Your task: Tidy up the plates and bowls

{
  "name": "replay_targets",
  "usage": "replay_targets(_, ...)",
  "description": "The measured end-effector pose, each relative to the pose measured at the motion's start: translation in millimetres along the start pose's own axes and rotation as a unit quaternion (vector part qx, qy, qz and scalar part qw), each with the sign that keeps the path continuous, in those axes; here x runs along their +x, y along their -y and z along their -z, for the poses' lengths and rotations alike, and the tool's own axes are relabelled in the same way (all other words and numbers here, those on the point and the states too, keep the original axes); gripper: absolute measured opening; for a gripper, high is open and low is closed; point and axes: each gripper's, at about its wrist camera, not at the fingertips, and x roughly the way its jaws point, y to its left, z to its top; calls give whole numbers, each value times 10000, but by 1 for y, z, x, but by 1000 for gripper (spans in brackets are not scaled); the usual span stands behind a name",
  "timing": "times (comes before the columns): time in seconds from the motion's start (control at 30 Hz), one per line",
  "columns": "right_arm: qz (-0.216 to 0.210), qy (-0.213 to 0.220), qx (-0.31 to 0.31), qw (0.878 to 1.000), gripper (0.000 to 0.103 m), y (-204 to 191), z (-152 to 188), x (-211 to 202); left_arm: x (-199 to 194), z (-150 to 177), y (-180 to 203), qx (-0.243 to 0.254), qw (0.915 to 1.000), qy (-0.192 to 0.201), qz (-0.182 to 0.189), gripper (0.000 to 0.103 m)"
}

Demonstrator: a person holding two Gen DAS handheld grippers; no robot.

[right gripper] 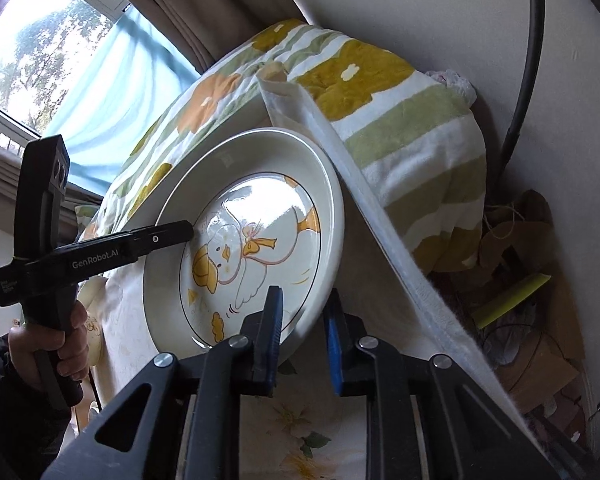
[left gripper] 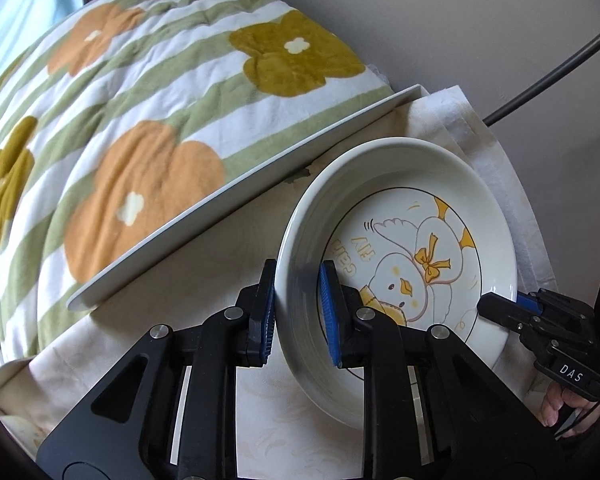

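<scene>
Left gripper [left gripper: 298, 312]: its fingers [left gripper: 329, 312] are clamping the near-left rim of the duck plate [left gripper: 416, 216], one blue pad lying against the outer wall and the other inside the well.
Right gripper [right gripper: 304, 340]: its fingers [right gripper: 274, 332] are pinching the opposite rim of the same plate, one pad on the painted inner face and one behind the edge; in the left wrist view it is showing as a black tip on the rim at the right.
Hands: a hand [right gripper: 56, 340] is wrapping the handle of the left tool; fingertips of the other hand are showing at the lower right of the left wrist view.
Plate position: the deep white plate with the duck drawing is sitting on the pale patterned cloth [left gripper: 204, 264] covering the desk, toward the desk's far right corner; whether it is lifting off the cloth I cannot tell.
Beyond the plate: a flat white board [left gripper: 236, 200] is lying along the desk's far edge, and a flowered blanket [left gripper: 140, 92] is piling up behind it.
Farthest: a window with a blue curtain [right gripper: 112, 80] is glowing in the background.
Step in hand: judging by the double grip, the two-handed pick-up is beginning.
Next move: both hands should be rising together and level, keeping even pressure so the glazed rim is not slipping, then carrying the plate to its stacking spot, which is not visible here.
</scene>
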Motion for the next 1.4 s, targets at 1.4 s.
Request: replay_targets(1.4, -1353, -1324, -2738, 9430, 19, -189, 169, -49, -230, 376, -59, -2908, 9434, 1351, -848, 18)
